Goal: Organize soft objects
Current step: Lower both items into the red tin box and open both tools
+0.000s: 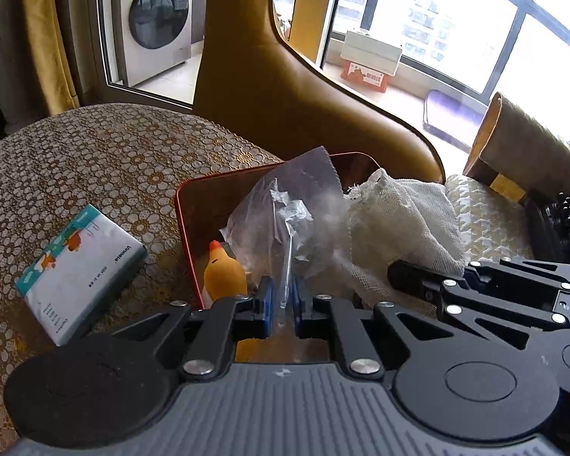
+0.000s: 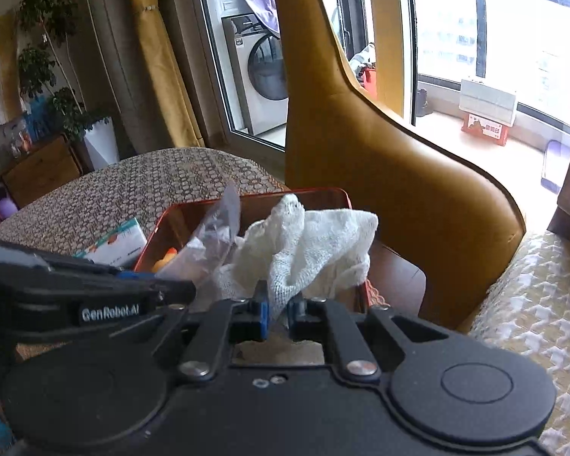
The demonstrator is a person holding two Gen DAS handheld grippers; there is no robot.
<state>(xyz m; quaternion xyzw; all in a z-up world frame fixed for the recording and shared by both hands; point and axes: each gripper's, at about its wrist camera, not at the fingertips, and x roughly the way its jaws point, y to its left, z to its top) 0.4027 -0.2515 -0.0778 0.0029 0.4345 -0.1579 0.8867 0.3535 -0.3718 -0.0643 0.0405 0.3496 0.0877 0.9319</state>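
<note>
My left gripper (image 1: pixel 282 306) is shut on a clear plastic bag (image 1: pixel 285 220) and holds it up over the red tray (image 1: pixel 184 228). A yellow rubber chick toy (image 1: pixel 224 271) lies in the tray just left of the bag. My right gripper (image 2: pixel 277 313) is shut on a white gauze cloth (image 2: pixel 307 243), which bunches up above the same red tray (image 2: pixel 315 193). The cloth also shows in the left wrist view (image 1: pixel 399 220), to the right of the bag. The bag shows in the right wrist view (image 2: pixel 212 239), left of the cloth.
A tissue pack (image 1: pixel 79 266) lies on the lace-covered table (image 1: pixel 76 159) left of the tray. A mustard leather chair back (image 1: pixel 285 87) rises behind the tray. A patterned cushion (image 2: pixel 532 304) is to the right. A brown roll (image 1: pixel 532 152) lies at far right.
</note>
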